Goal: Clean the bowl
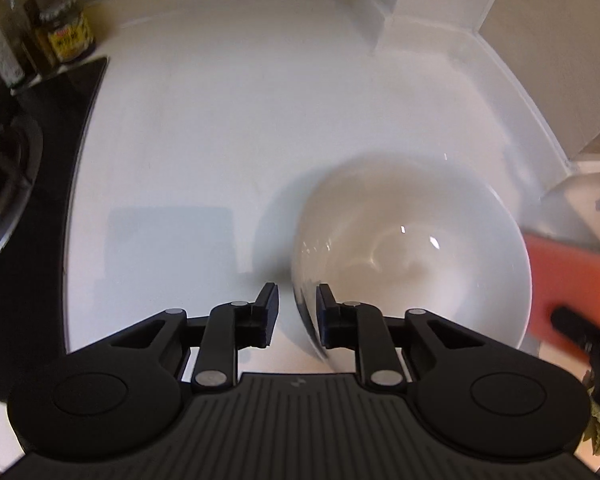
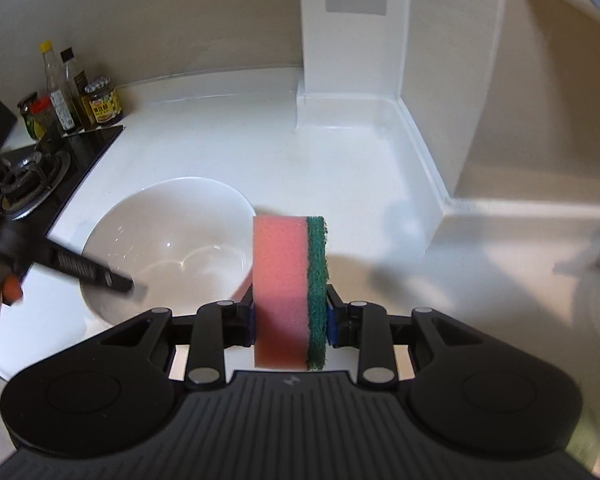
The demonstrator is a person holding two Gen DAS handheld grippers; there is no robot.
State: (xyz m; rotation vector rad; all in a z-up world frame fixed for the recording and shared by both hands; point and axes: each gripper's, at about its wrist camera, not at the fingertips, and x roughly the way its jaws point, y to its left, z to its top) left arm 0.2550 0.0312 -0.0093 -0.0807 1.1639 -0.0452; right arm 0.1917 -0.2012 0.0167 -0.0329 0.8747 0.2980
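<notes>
A white bowl [image 1: 412,256] stands on the white counter [image 1: 220,128]. My left gripper [image 1: 297,312] straddles the bowl's near rim, one finger inside and one outside, with a gap on the outer side. In the right wrist view the bowl [image 2: 168,240] is to the left, with the left gripper's finger [image 2: 96,274] at its rim. My right gripper [image 2: 290,320] is shut on a pink sponge with a green scouring side [image 2: 288,292], held upright beside the bowl's right edge. The sponge also shows in the left wrist view [image 1: 568,284].
A black gas stove [image 2: 28,180] lies left of the bowl. Several sauce bottles and jars [image 2: 76,100] stand behind it. A white pillar [image 2: 352,40] and wall ledge [image 2: 424,152] bound the counter at the back and right.
</notes>
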